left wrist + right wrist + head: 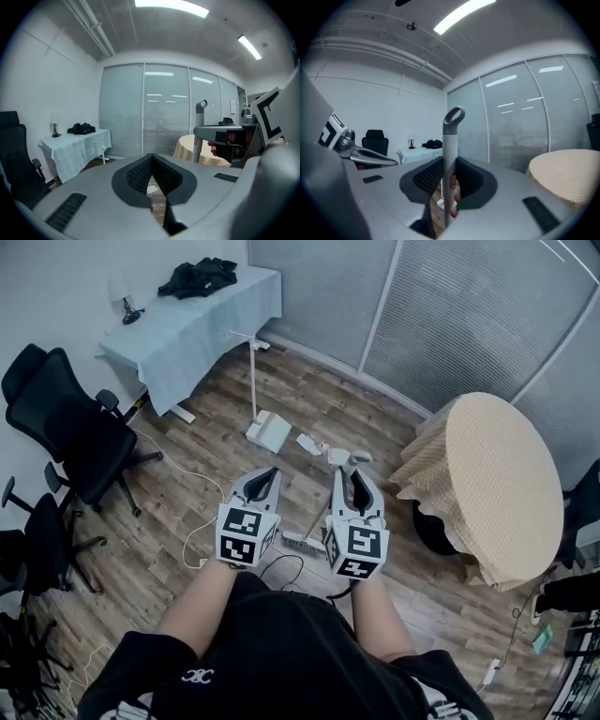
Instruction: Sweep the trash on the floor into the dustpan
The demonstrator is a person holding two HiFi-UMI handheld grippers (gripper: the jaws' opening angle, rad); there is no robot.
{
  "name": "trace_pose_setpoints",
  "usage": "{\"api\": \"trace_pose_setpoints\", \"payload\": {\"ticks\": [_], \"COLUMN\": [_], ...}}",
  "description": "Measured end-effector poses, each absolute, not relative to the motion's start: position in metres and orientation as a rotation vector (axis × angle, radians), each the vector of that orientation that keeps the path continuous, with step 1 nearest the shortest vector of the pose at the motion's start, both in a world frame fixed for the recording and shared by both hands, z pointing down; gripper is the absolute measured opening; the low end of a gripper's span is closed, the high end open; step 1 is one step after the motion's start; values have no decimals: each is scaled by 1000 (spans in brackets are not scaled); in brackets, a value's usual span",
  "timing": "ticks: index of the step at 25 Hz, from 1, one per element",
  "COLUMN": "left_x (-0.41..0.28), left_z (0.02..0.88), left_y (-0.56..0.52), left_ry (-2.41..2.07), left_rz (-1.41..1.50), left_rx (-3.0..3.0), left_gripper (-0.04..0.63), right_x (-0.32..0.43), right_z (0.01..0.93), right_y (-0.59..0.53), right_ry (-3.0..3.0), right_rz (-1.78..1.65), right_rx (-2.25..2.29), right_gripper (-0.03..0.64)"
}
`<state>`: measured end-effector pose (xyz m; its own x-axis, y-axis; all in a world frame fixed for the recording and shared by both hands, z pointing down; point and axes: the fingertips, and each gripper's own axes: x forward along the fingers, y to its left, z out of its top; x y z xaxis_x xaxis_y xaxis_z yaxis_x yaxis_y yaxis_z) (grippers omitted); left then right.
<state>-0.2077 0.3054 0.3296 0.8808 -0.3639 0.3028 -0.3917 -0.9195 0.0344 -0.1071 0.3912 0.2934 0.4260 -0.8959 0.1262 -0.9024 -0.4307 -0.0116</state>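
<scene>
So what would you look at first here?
Probably the two grippers low in the middle of the head view: the right gripper is shut on a grey broom, and the left gripper holds nothing. Just past them on the floor are a white dustpan and a scrap of trash. A big round table fills the right.

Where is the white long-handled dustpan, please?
Head view, left of centre: the white long-handled dustpan stands on the wooden floor between the blue-clothed table and a white paper scrap.
</scene>
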Motion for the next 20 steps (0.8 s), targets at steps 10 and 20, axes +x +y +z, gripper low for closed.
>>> {"api": "trace_pose_setpoints", "payload": {"ticks": [10, 20], "left_x": [-161, -89], "left_z": [345, 364], "left_y": [271, 163], "left_ry": [-542, -401], "left_rz": [469, 439], "left_rx": [2969, 2920], "left_gripper": [-6, -5], "right_x": [-57, 11], "right_z": [307, 320], "right_y": [358, 268], "right_ry": [-1565, -1427], "right_rz": [181, 224], "right_rx": [2607, 2629], "right_gripper": [97, 97]}}
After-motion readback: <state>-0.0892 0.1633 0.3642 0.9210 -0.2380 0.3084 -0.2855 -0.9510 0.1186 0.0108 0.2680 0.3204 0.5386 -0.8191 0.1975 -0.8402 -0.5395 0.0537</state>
